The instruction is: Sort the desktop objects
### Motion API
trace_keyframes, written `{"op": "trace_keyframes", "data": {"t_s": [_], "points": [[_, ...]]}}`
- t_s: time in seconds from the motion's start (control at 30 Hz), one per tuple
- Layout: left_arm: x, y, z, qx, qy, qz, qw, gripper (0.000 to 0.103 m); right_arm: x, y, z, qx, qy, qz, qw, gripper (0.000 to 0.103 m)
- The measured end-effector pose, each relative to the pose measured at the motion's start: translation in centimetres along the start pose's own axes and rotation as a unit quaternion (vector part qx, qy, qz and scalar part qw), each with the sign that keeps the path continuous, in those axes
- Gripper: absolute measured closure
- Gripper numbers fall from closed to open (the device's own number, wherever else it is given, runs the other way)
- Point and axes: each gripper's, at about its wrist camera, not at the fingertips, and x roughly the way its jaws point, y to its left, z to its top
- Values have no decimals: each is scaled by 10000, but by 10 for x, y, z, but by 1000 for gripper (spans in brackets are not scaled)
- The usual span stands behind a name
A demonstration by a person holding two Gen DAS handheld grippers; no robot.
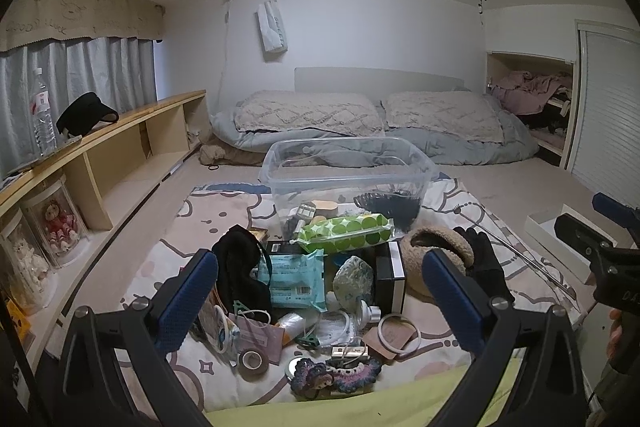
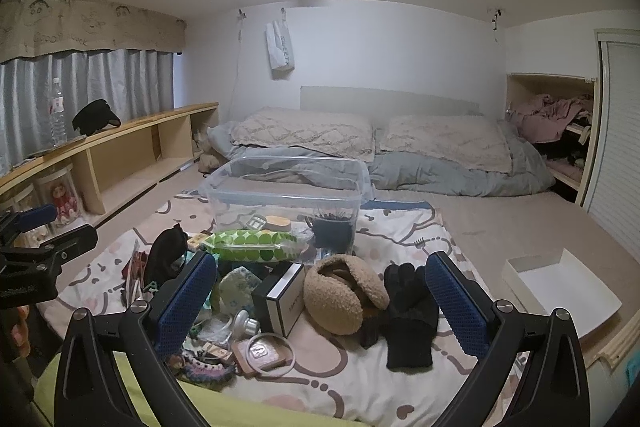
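Observation:
A heap of small objects lies on a patterned blanket (image 1: 208,215): a green dotted wipes pack (image 1: 346,231), a blue wipes pack (image 1: 294,279), a black-and-white box (image 1: 390,275), tan earmuffs (image 2: 344,293), a black glove (image 2: 410,315) and a tape roll (image 1: 253,360). Behind the heap stands a clear plastic bin (image 1: 344,179) holding a few items. My left gripper (image 1: 320,287) hovers open above the heap, holding nothing. My right gripper (image 2: 322,297) is open over the earmuffs and glove, also with nothing in it.
A white tray (image 2: 560,291) lies at the right on the mattress. A low wooden shelf (image 1: 132,139) runs along the left with a water bottle (image 1: 42,111) and a black cap (image 1: 86,111) on top. Pillows and a duvet (image 1: 460,143) lie at the back.

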Motion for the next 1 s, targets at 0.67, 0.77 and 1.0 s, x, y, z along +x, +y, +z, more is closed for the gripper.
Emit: {"op": "trace_keyframes", "data": {"t_s": [0.67,0.77,1.0], "points": [[3,0,-4,-49,63,-8,10000,0,1,4,-3,-24,69,30,10000,0],[3,0,-4,-54,72,-21,10000,0,1,5,-4,-28,75,33,10000,0],[3,-2,-5,-48,96,-24,9999,0,1,5,-5,-31,80,47,10000,0]]}}
